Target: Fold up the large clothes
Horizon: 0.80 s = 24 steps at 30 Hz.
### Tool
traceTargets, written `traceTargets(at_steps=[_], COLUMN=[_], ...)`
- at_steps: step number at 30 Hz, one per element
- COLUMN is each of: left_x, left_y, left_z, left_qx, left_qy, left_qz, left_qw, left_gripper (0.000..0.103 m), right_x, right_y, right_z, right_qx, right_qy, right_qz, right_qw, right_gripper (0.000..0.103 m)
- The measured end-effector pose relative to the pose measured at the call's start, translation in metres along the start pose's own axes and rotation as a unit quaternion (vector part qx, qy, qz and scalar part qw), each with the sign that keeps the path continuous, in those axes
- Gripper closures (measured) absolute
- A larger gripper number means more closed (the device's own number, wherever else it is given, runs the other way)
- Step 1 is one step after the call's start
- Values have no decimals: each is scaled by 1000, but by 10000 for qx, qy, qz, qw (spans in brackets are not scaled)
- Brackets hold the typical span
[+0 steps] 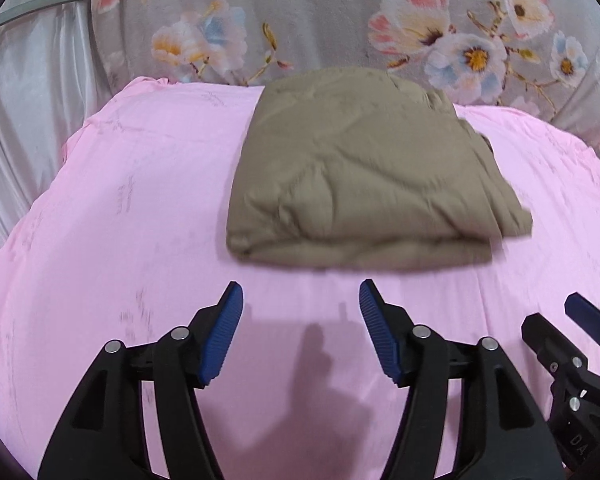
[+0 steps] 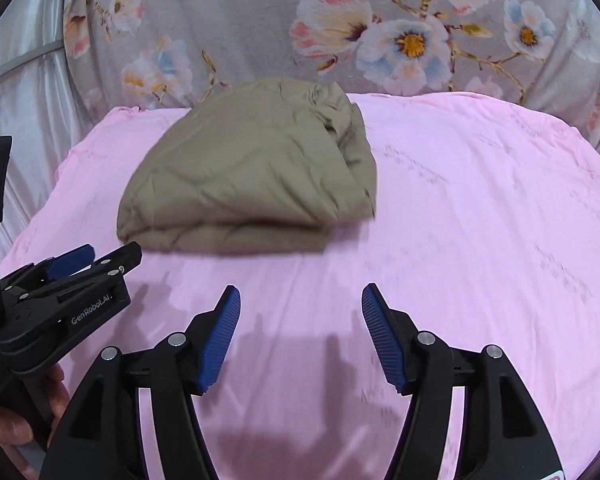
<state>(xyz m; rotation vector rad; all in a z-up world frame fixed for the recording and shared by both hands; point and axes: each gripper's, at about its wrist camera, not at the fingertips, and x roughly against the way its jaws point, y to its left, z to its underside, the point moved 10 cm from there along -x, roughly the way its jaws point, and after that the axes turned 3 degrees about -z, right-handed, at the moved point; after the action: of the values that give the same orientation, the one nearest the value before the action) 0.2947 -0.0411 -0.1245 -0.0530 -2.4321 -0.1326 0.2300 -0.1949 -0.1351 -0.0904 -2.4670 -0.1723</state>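
**Ribbed blue pads spread wide before a folded khaki garment**

Black plastic arms with silver rivets fill the bottom of both wrist views, each ending in a ribbed blue rubber pad. On the left tool (image 1: 301,304) the two pads stand well apart with nothing between them, poised over bare pink cloth. The right tool (image 2: 301,308) is spread just as wide and also holds nothing. Each tool shows at the edge of the other's view: the right tool (image 1: 580,344) at the lower right of the left wrist view, the left tool (image 2: 80,276) at the lower left of the right wrist view, with white lettering on its black body.

Ahead of both lies the khaki garment (image 1: 364,176), folded into a thick, roughly rectangular bundle with rounded corners. Its fabric looks soft and matte, with shallow creases across the top. The near edge is a plump rolled fold; stacked layer edges show along the right side. It rests flat on the pink sheet (image 1: 120,208), a smooth cloth with faint grey markings. Behind the sheet rises a grey floral blanket (image 2: 260,20) printed with large pink, white and blue blossoms. Shiny, pleated silver-grey fabric (image 1: 28,92) hangs at the left.
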Motion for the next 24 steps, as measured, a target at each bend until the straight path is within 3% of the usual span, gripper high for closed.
traceTargets(at_steps=[5,7,9,11,24], left_x=[9,15,22,27,15], left_y=[-2,-2,1,0,3], left_z=[38,40,39,37,42], left_qx=[106,143,141,95,11], left_qy=[176,83,-100,-237,13], left_qz=[-28,-12,-141,-244,-552], left_qw=[9998,9999,9998,9994,9985], left_gripper=[42,39,17,13,10], right_x=[5,8,11,9,-3], right_y=[1,2,3,4,-2], right_z=[30,32,34,34,42], right_qx=[25,15,44,102,-39], right_qy=[193,170,117,148,438], right_qz=[64,56,114,159,263], right_qw=[9998,9998,9999,9997,9987], right_gripper=[41,35,31,27,22])
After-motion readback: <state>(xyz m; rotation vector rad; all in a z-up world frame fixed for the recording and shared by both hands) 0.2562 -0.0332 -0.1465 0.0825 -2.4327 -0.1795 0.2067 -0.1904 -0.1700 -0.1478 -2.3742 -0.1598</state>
